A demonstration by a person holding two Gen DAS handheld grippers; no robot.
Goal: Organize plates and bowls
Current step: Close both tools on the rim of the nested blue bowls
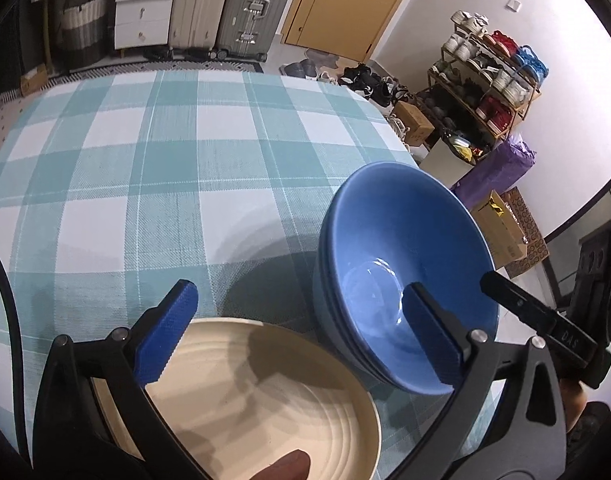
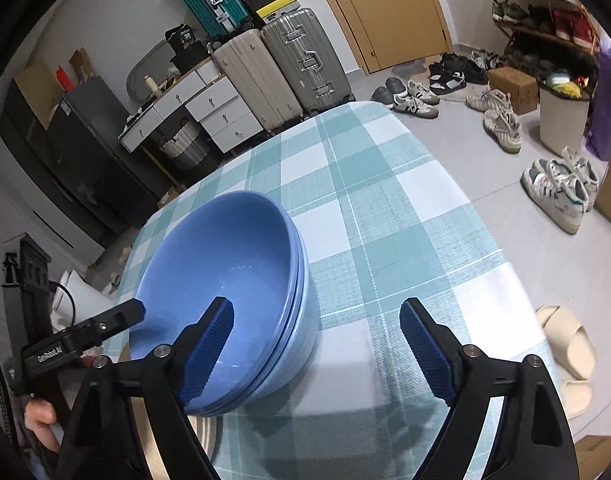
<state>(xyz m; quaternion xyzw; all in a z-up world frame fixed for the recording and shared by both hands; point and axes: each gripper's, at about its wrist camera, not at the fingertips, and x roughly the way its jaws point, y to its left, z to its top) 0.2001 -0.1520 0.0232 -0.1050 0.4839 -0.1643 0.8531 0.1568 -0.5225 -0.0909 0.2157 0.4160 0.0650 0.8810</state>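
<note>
Lettering "DAS" shows on the right gripper (image 1: 545, 320) body, something like "GenRobot.AI" on the left gripper (image 1: 301, 332). Both jaws stand open, gripping nothing. The cream ribbed plate (image 1: 265, 392) lies nearest; at 1 o'clock, 3 stacked glossy blue bowls (image 1: 397, 248) rest on the checked tabletop (image 1: 165, 168).

1. A stack of bowls (image 1: 405, 276) stands on the table (image 1: 165, 184), near its right edge in the left wrist view.
2. A plate (image 1: 265, 396) lies on the table just left of the bowls and nearer the camera.
3. The left gripper (image 1: 301, 332) hangs over the plate, jaws wide, its right finger in front of the bowls.
4. The right gripper (image 2: 317, 344) straddles the bowls' rim, its left finger inside the top bowl, the other over the table.
5. Suitcases (image 2: 281, 64) stand behind the table, with a door (image 2: 389, 12) to their right.
6. Shoes (image 2: 501, 124) lie on the floor right of the table.
</note>
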